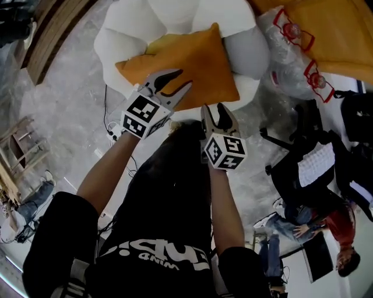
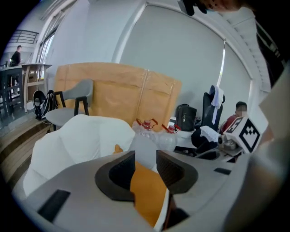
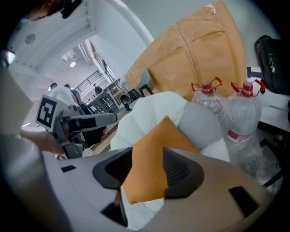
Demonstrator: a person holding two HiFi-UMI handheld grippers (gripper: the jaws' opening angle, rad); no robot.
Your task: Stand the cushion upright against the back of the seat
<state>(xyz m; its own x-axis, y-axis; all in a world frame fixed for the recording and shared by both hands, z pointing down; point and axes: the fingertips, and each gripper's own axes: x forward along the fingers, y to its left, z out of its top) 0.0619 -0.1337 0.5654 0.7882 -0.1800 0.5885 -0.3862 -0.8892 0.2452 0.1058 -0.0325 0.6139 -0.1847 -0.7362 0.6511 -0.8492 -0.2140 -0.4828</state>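
Right gripper (image 1: 214, 110) facing cushion (image 1: 186, 58) — bottles (image 1: 287, 43) beside seat (image 1: 125, 32).

Two clear water jugs (image 1: 294, 55) with red handles stand at two o'clock, a tan paper-wrapped panel (image 1: 341, 29) just behind them — a seated person in red (image 1: 341, 230) at four o'clock.

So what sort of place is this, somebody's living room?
Probably not a home; more likely an open office or workshop. A big paper-wrapped panel stands at the back, large water bottles sit beside the white armchair, and a black office chair stands nearby.
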